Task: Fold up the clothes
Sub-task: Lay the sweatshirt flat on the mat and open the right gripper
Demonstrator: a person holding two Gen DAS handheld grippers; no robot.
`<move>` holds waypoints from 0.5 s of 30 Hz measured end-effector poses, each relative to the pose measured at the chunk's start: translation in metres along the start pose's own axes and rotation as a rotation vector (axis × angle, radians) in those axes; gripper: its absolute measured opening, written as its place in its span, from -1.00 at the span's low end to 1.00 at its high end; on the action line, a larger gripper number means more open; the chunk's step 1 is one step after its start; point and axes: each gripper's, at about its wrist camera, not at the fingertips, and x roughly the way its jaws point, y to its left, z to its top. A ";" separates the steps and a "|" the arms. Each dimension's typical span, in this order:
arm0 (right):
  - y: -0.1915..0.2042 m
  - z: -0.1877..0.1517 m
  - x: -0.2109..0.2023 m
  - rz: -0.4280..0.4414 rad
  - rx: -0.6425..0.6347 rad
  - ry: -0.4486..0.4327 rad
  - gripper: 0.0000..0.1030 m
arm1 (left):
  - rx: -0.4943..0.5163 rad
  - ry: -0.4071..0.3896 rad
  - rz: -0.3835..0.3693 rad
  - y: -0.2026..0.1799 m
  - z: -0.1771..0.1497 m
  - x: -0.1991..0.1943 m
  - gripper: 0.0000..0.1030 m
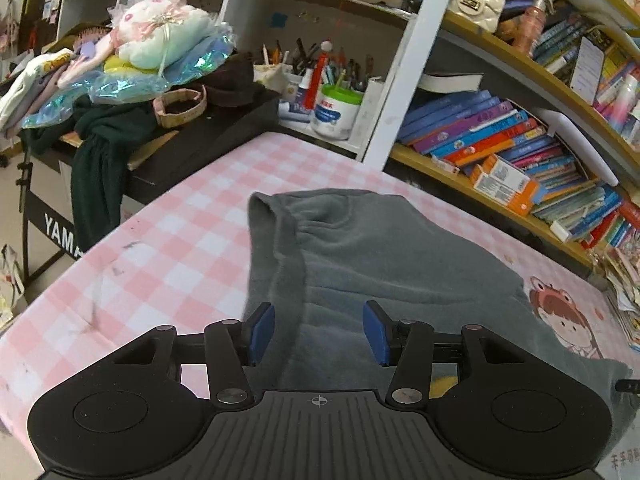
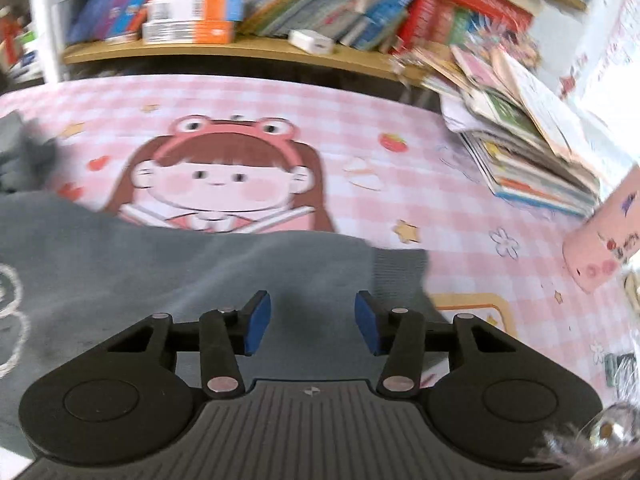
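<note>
The grey trousers (image 1: 380, 248) lay spread on the pink checked table (image 1: 168, 248), waistband at the far end in the left wrist view and a ribbed cuff (image 2: 396, 268) toward the right in the right wrist view. Both pairs of tongs stood wide apart and gripped nothing: the left tongs (image 1: 319, 332) hung over the cloth on the waist side, the right tongs (image 2: 313, 322) over the leg just short of the cuff (that view was blurred, so whether the pads touched the cloth could not be told).

The step in hand seemed to be taking hold for a fold. To do it well, each pair should probably pinch both layers at an edge rather than mid-panel, one at the waistband corner, one at the cuff, then lift together and keep the cloth taut so the crease falls straight. A white print (image 2: 10, 320) showed on the cloth at the left; folding it inward or outward would be a matter of choice.
</note>
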 end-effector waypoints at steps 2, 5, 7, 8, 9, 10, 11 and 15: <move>-0.014 -0.003 0.005 0.022 0.015 0.016 -0.12 | -0.027 0.032 0.006 -0.003 -0.004 0.001 -0.09; -0.023 -0.013 0.008 0.043 0.008 0.035 -0.17 | -0.090 0.084 0.015 -0.003 -0.010 0.008 -0.29; -0.026 -0.020 0.008 0.050 -0.002 0.039 -0.17 | -0.115 0.122 0.016 -0.003 -0.015 0.015 -0.32; -0.028 -0.023 0.005 0.056 0.003 0.049 -0.17 | -0.119 0.140 0.022 -0.004 -0.017 0.019 -0.34; -0.030 -0.026 0.003 0.062 0.008 0.059 -0.17 | -0.124 0.159 0.031 -0.004 -0.020 0.023 -0.41; -0.031 -0.029 0.000 0.067 0.007 0.070 -0.17 | -0.130 0.177 0.049 -0.003 -0.023 0.027 -0.44; -0.030 -0.034 -0.005 0.072 -0.009 0.086 -0.17 | -0.136 0.184 0.065 -0.002 -0.024 0.030 -0.52; -0.031 -0.055 -0.024 0.116 -0.026 0.152 -0.17 | -0.180 0.154 0.151 0.013 -0.018 0.032 -0.80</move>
